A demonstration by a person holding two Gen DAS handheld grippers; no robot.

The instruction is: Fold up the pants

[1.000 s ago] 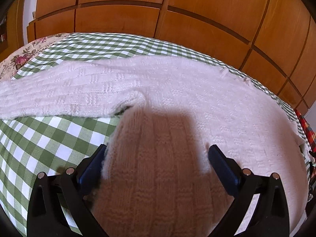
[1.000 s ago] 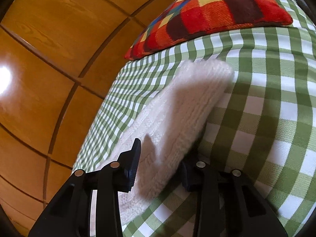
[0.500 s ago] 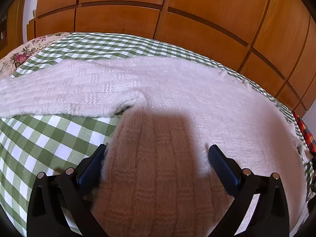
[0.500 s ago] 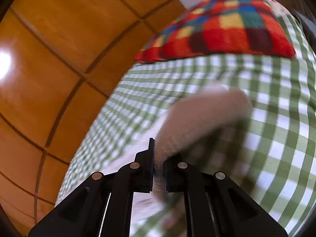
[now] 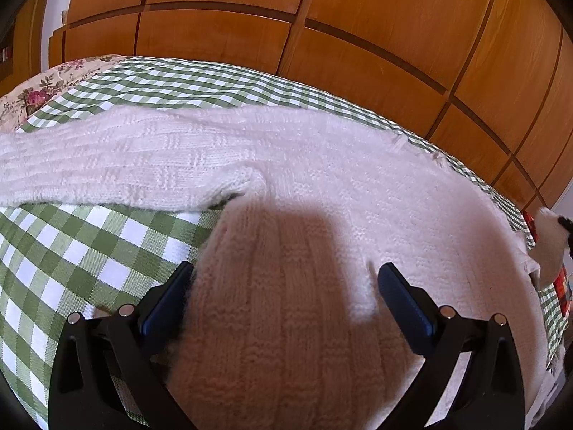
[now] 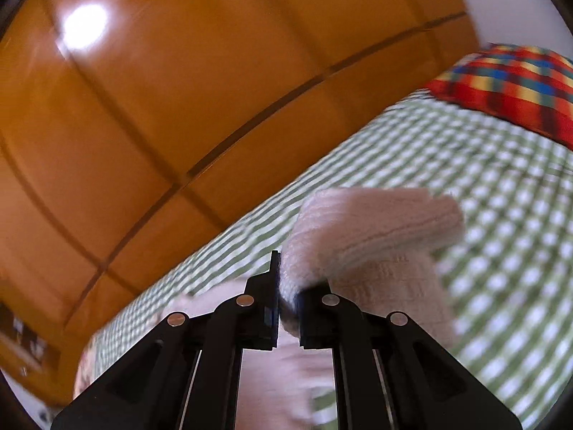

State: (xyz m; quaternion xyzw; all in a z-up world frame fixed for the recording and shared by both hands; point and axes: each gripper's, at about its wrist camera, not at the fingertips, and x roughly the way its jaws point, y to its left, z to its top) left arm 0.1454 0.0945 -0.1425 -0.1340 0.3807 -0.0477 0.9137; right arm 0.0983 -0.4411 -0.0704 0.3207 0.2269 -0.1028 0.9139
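White knit pants [image 5: 322, 186] lay spread flat on the bed [image 5: 89, 251], over its green-and-white checked cover, taking up most of the middle and reaching toward the far edge by the wooden wardrobe [image 5: 358, 36]. One leg ran out toward the bed's left side, where a floral fabric [image 5: 39, 86] showed at the far-left corner. Left gripper [image 5: 284, 288] sat low over the near part of the pants, fingers [image 5: 168, 304] spread wide apart on either side of the knit, left finger at the fabric's edge, nothing clamped; its shadow fell on the cloth between them. Right gripper [image 6: 286, 304] was pinched tight on an end of the pants [image 6: 372, 236], the knit bunched between the two fingers and raised off the bed [image 6: 501, 251], with the loose end flopping over to the right above the checked cover. Right-wrist view was motion-blurred. A red, yellow and blue plaid pillow [image 6: 508, 82] lay at the far-right end of the bed. In the left-wrist view the raised pant end [image 5: 551, 240] showed at the right edge, with a bit of the plaid pillow under it.
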